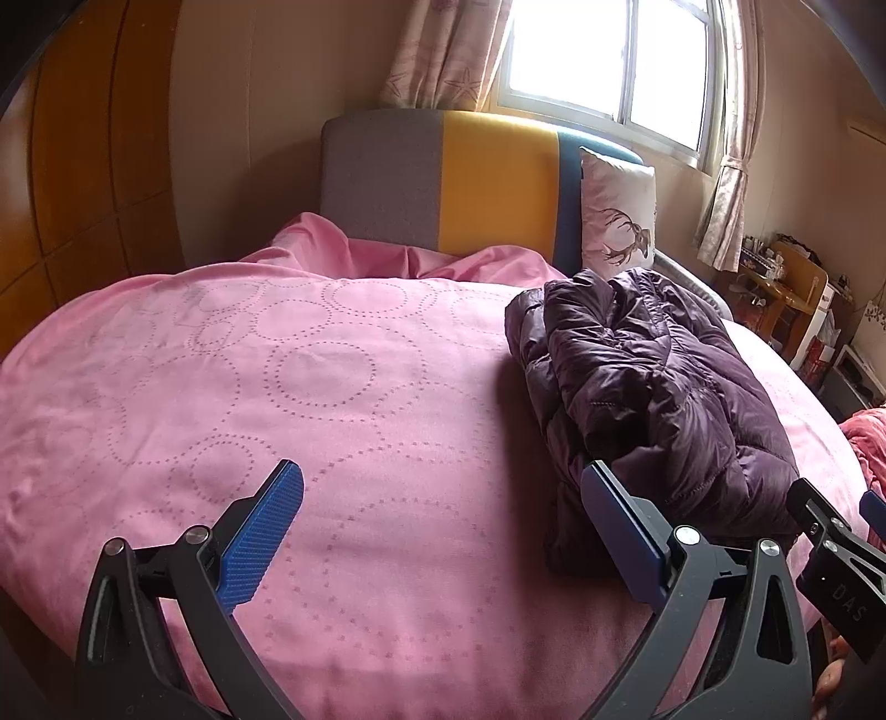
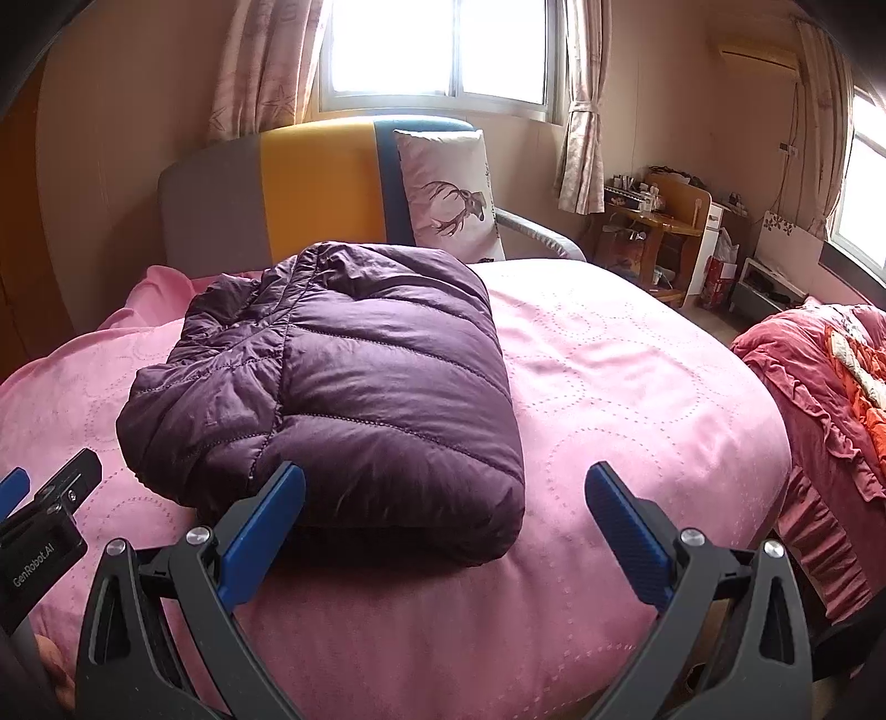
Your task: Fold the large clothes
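A bed covered by a pink quilt (image 2: 609, 387) with dotted circles is seen; a folded purple down jacket (image 2: 354, 376) lies on it, and a deer-print pillow (image 2: 448, 194) is propped at the far headboard (image 2: 315, 183)

A dark purple quilted puffer jacket (image 2: 332, 382) lies folded into a thick, puffy rectangular bundle, smooth stitched panel uppermost and crumpled layers along one side, resting flat on the pink bedspread (image 2: 637, 387).

You had a pink bedspread (image 2: 609, 387) with dotted circles across the bed, a grey, yellow and blue headboard (image 2: 310, 183), a deer-print pillow (image 2: 448, 194) upright against it, curtains (image 2: 581, 155) beside the window (image 2: 437, 50), and a cluttered wooden desk (image 2: 659, 221) beyond.
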